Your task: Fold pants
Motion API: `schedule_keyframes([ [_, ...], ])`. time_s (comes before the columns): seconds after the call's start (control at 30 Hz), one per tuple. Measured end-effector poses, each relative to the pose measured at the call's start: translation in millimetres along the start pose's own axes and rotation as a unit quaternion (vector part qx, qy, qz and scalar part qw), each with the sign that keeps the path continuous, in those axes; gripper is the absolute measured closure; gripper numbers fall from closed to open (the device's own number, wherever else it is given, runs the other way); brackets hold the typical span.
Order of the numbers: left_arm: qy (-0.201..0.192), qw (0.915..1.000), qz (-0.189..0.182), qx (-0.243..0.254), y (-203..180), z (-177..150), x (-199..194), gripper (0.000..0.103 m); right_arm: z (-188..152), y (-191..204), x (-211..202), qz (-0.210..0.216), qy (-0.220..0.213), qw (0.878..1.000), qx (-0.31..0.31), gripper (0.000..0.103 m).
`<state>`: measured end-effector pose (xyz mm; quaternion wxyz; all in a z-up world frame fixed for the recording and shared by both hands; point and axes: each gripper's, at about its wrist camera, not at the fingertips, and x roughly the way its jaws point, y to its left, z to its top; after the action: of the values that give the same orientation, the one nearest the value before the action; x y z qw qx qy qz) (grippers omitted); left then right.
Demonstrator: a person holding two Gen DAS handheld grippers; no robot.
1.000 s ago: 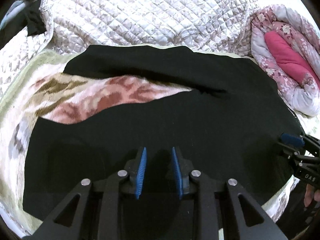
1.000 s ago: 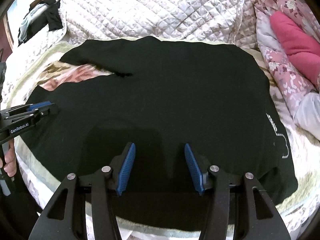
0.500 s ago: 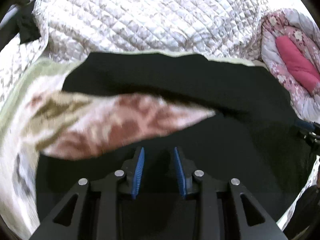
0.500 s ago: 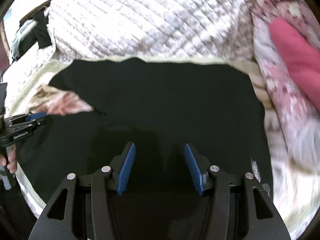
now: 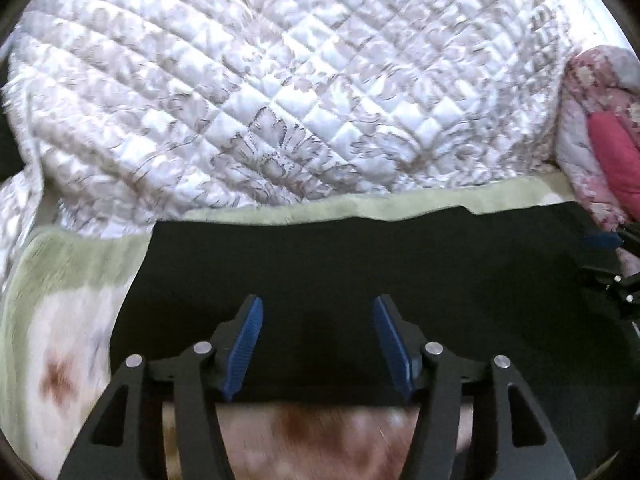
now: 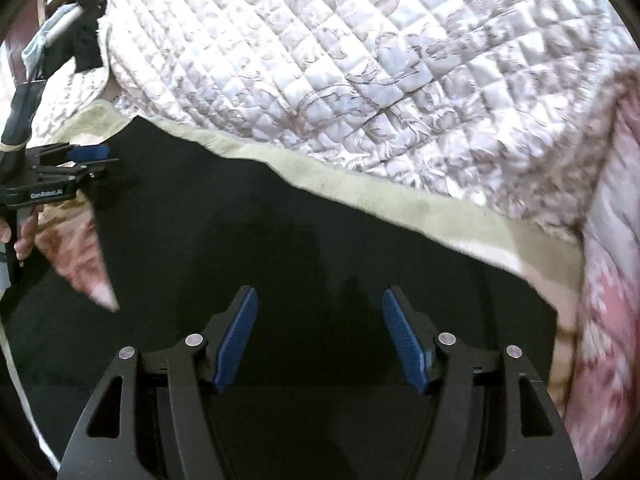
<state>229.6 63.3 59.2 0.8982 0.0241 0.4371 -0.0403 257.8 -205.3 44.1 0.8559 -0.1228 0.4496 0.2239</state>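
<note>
Scene: black pants (image 5: 360, 264) spread flat on a bed's patterned blanket (image 5: 60, 320), quilt (image 5: 280, 80) beyond | Left tongs (image 5: 318, 340) spread, empty | Right tongs (image 6: 320, 340) spread, empty | Step: likely reaching the far edge | Next: pinch the edge.

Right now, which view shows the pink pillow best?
The left wrist view: the pink pillow sits sharp at the right edge, tucked in floral bedding. The right wrist view shows only a blurred pink patch.

Both tongs have advanced toward the far edge of the black pants (image 5: 360, 264), and the left tongs (image 5: 318, 344) have spread wider.
</note>
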Motion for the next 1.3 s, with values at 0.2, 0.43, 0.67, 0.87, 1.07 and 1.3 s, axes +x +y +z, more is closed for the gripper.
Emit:
schedule_keyframes([
  [0.2,0.013,0.9999,0.008,0.007,2.9,20.4,46.4,0.039,21.6,-27.0,44.0,-0.005,0.025,1.0,0.005,0.037],
  [0.43,0.026,0.9996,0.004,0.009,-2.3,20.9,80.0,0.04,20.6,-35.9,75.0,0.004,0.066,0.998,0.003,0.04],
  [0.67,0.015,0.9989,0.011,0.043,-34.3,18.5,69.8,0.099,19.8,-9.6,39.7,-0.019,0.035,0.999,-0.027,0.094],
  [0.87,-0.034,0.9994,-0.005,0.006,-19.6,15.0,5.6,0.099,-10.7,14.0,-43.9,-0.018,-0.04,0.999,-0.017,0.094],
  [1.07,-0.091,0.9952,-0.033,-0.012,-16.7,-37.4,-93.4,0.099,-79.6,58.2,-122.5,-0.004,-0.084,0.996,-0.002,0.094],
  [1.3,-0.071,0.9947,-0.065,-0.037,-29.3,-133.1,-143.0,0.099,-186.2,93.1,-135.0,0.029,-0.029,0.997,0.063,0.094],
])
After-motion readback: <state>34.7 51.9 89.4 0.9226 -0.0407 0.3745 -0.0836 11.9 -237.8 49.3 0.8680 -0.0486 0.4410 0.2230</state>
